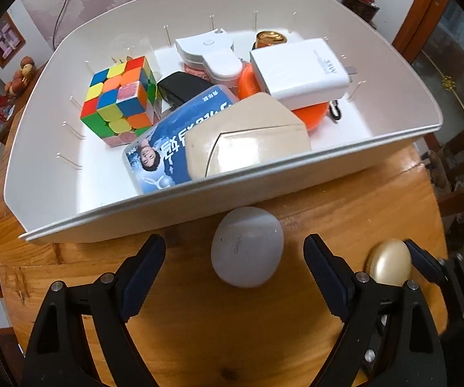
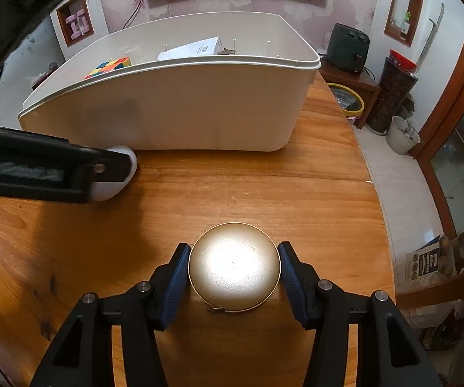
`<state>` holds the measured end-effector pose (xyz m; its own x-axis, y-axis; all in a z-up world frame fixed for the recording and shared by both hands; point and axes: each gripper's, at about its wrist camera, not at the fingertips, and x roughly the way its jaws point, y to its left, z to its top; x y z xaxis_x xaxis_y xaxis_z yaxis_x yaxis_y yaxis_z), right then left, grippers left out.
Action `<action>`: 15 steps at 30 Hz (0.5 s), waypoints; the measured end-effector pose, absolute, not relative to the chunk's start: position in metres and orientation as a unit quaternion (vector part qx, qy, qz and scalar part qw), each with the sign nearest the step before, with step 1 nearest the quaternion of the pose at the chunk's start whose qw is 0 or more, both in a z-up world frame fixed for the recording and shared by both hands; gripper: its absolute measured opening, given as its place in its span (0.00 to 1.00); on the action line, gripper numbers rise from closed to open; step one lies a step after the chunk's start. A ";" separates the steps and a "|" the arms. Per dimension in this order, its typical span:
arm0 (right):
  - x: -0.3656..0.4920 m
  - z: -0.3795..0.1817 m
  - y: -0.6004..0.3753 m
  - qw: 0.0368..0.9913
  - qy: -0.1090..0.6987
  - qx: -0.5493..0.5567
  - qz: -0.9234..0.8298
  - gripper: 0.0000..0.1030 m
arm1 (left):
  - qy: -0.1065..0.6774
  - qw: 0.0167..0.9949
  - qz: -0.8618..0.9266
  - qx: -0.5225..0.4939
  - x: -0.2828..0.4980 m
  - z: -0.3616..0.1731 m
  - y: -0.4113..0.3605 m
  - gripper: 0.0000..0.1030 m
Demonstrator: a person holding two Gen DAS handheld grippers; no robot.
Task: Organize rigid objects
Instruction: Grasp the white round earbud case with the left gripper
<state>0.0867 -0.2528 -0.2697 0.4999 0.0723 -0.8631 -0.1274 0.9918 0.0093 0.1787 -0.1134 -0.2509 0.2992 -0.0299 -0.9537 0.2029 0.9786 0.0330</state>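
both pads of the right gripper pinch the gold disc; left gripper spread around the white case.

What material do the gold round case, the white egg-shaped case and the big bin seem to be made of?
Gold round case: probably brushed metal, satin finish, with a broad soft glare and a thin bright rim.
White egg-shaped case: likely smooth matte plastic, even colour, faint printed mark.
Bin: cream moulded plastic by its look, with thin walls and a rolled lip.

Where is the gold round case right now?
On the wooden table, between the right gripper pads, right of the white earbud case.
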 end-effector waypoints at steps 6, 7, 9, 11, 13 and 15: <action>0.085 -0.274 -0.254 0.865 0.499 -0.018 0.055 0.54 | 0.583 0.807 -0.053 0.079 0.185 -0.260 -0.120 0.85; 0.084 -0.274 -0.254 0.865 0.499 -0.017 0.054 0.54 | 0.583 0.807 -0.051 0.077 0.186 -0.261 -0.119 0.84; 0.082 -0.275 -0.252 0.865 0.499 -0.016 0.053 0.54 | 0.588 0.804 -0.046 0.071 0.189 -0.264 -0.119 0.73; 0.081 -0.275 -0.253 0.864 0.500 -0.015 0.052 0.54 | 0.597 0.798 -0.050 0.063 0.189 -0.268 -0.115 0.68; 0.081 -0.275 -0.254 0.864 0.501 -0.013 0.052 0.54 | 0.597 0.799 -0.050 0.056 0.185 -0.271 -0.118 0.65; 0.081 -0.276 -0.256 0.863 0.502 -0.011 0.051 0.54 | 0.595 0.800 -0.052 0.057 0.180 -0.272 -0.115 0.61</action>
<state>0.0807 -0.2560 -0.2761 0.4908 0.0764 -0.8679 -0.0988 0.9946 0.0317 0.1800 -0.1150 -0.2722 0.2867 -0.0154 -0.9579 0.1507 0.9882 0.0292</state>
